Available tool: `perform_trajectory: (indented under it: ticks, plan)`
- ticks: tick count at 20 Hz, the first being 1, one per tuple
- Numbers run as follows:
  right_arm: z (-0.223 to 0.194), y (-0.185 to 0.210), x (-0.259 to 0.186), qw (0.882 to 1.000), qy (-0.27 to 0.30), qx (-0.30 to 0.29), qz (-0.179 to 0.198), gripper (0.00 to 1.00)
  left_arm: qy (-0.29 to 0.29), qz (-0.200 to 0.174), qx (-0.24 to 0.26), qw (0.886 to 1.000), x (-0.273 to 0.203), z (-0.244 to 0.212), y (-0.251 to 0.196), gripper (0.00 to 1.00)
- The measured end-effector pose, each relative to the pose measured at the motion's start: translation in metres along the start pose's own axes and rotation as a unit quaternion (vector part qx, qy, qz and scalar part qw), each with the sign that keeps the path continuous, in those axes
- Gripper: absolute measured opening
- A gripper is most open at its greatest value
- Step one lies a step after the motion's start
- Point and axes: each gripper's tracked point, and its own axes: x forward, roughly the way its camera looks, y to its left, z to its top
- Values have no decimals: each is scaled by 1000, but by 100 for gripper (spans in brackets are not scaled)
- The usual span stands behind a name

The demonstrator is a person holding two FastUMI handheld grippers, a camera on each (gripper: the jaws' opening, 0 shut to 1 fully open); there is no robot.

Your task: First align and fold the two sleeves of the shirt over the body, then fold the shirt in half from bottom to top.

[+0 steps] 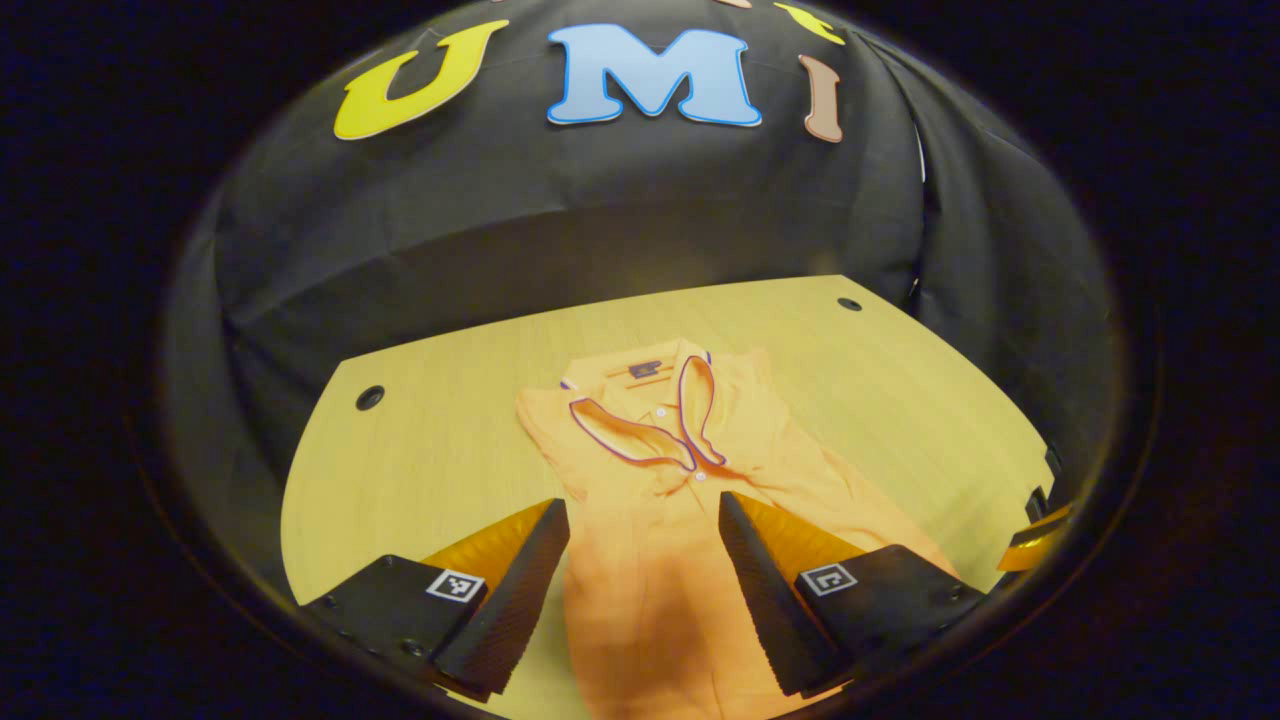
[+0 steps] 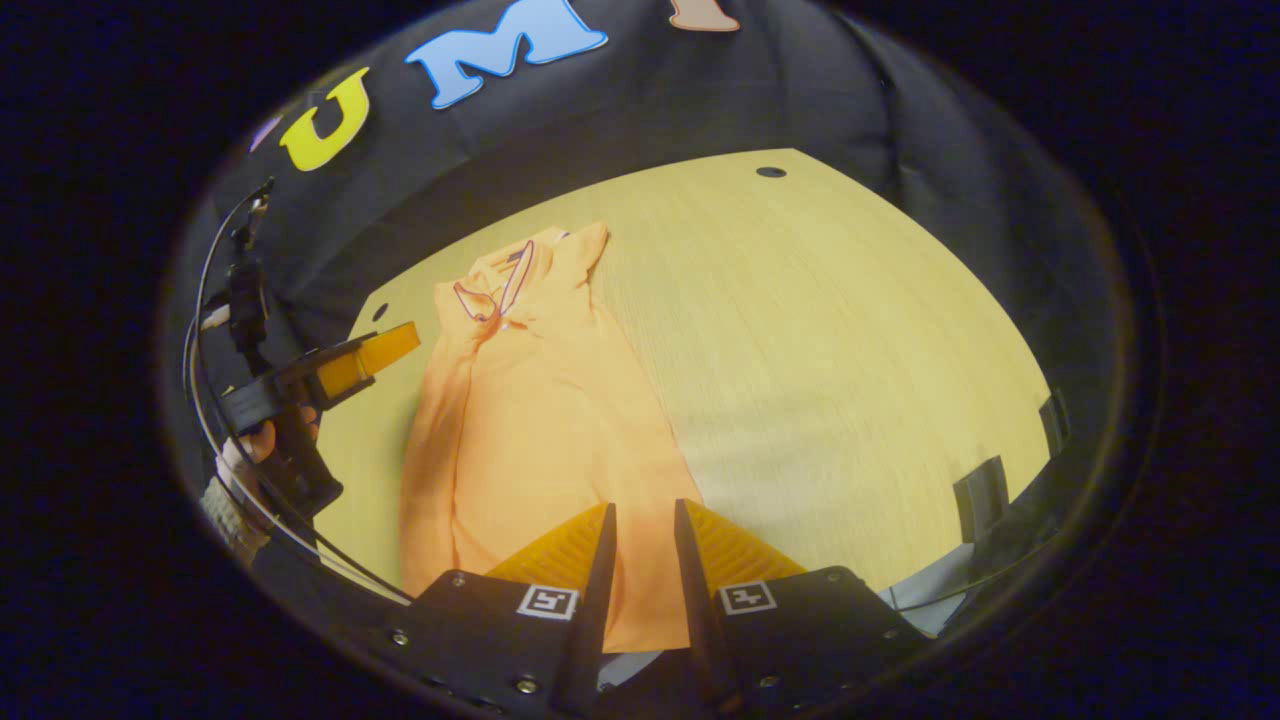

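I am holding my left gripper (image 1: 645, 510) wide open over the orange shirt (image 1: 650, 520); my right gripper (image 2: 643, 520) is nearly closed, grabbing nothing.

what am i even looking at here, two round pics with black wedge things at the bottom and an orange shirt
There is no robot here. A person holds a pair of hand-held tongs in each hand, and each pair carries a wide-angle camera looking forward along its own two fingers. That is why the pictures are round and bent.

The left gripper view comes from the left tongs; its fingers stand wide apart above the orange polo shirt, gripping nothing. The right gripper view comes from the right tongs; its fingers stand closer together with a gap between them, over the shirt's lower part, and whether they pinch any cloth cannot be told. In that view the left tongs and the hand holding them show farther off.

The shirt lies collar away from the person on a light wooden table, in a long narrow shape.
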Motion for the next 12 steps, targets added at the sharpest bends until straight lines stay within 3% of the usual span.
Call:
perform_trajectory:
  ticks: [2, 3, 4, 6, 8, 12]
  plan:
    - [-10, -4, 2, 1000, 21, -16, 1, 31, 24, 10, -9, 1000, -26, -28, 4, 100]
    - [-15, -5, 5, 999, 33, -24, 2, 37, 38, 16, -15, 999, -38, -45, 5, 100]
    - [-20, -5, 6, 998, 46, -31, 7, 37, 52, 20, -23, 998, -50, -59, 5, 100]
    - [-29, -7, 7, 996, 72, -52, 9, 51, 74, 25, -43, 996, -73, -86, 2, 100]
    - [-40, -8, 14, 992, 98, -73, 11, 54, 95, 29, -65, 993, -92, -111, -2, 100]
    - [-59, -14, 22, 984, 137, -112, -8, 83, 135, 33, -113, 984, -119, -155, -15, 99]
